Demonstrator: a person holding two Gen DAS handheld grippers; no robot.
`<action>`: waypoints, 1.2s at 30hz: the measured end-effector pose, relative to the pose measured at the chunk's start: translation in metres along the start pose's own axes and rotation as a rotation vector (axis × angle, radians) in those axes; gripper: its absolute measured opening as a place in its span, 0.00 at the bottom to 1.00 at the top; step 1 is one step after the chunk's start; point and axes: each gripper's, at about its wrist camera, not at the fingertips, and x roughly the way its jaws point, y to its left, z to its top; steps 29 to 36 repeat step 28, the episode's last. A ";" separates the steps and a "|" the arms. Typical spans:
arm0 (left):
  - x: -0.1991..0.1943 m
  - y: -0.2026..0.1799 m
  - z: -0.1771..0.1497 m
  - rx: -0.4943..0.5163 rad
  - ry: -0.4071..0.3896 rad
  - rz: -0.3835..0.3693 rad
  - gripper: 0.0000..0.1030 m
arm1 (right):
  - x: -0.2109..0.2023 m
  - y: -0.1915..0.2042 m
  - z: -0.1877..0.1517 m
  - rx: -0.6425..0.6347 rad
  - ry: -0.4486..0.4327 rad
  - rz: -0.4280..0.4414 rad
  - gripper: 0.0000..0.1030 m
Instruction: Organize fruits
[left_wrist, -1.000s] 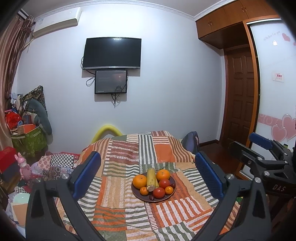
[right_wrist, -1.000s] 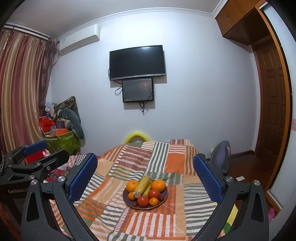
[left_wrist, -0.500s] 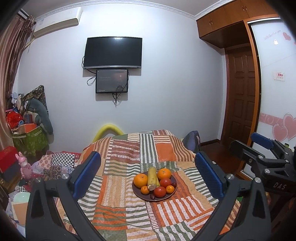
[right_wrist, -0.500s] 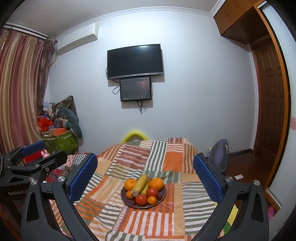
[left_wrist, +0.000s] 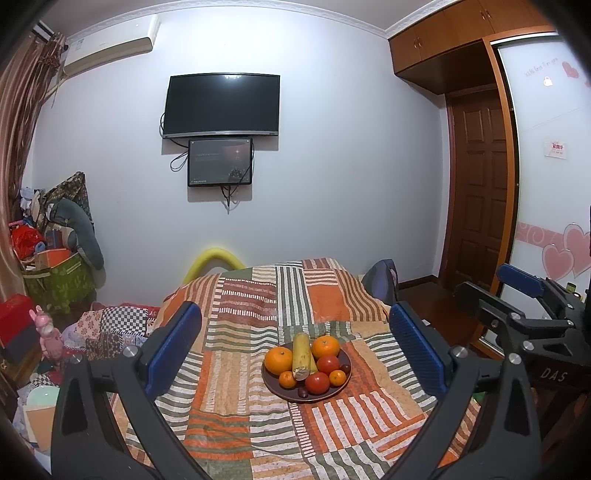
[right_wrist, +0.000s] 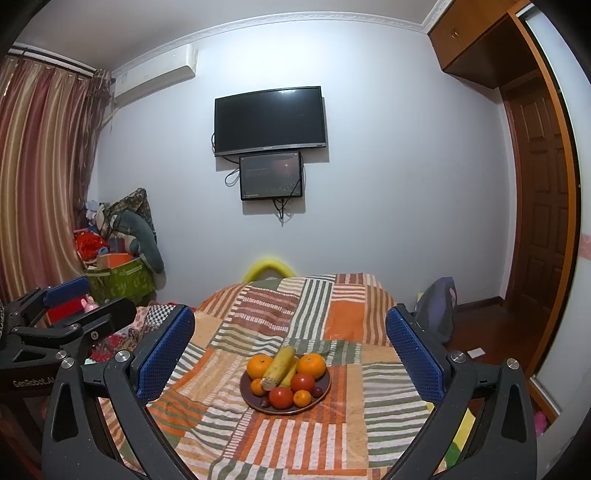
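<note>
A dark plate (left_wrist: 280, 393) (right_wrist: 246, 397) sits on a striped patchwork bedspread (left_wrist: 258, 306) (right_wrist: 347, 317). It holds two large oranges (left_wrist: 279, 361) (right_wrist: 259, 366), a yellow corn cob (left_wrist: 301, 354) (right_wrist: 279, 367), red tomatoes (left_wrist: 317, 382) (right_wrist: 280, 397), small tangerines (left_wrist: 337, 377) (right_wrist: 302, 398) and dark small fruits. My left gripper (left_wrist: 295, 347) is open and empty, held back from the plate. My right gripper (right_wrist: 290, 350) is open and empty, also short of the plate. Each gripper shows in the other's view, the right one (left_wrist: 524, 295) and the left one (right_wrist: 74, 306).
A green box of clutter (right_wrist: 122, 277) and toys (left_wrist: 46, 328) stand on the left. A grey bag (right_wrist: 437, 310) leans at the bed's right. A wooden door (left_wrist: 476, 199) and wardrobe (left_wrist: 546, 177) are on the right. A TV (right_wrist: 269, 120) hangs on the far wall.
Both views have drifted slightly; the plate sits a little lower and nearer in both. Both grippers stay open and empty.
</note>
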 end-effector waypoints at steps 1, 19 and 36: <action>0.000 0.000 0.000 -0.001 0.000 -0.001 1.00 | 0.000 -0.001 0.000 0.002 0.000 0.000 1.00; 0.000 0.002 -0.001 -0.004 0.010 -0.020 1.00 | 0.002 0.004 0.002 -0.026 -0.003 -0.012 1.00; 0.005 0.003 -0.003 -0.022 0.024 -0.010 1.00 | 0.002 0.003 0.001 -0.021 -0.008 -0.007 1.00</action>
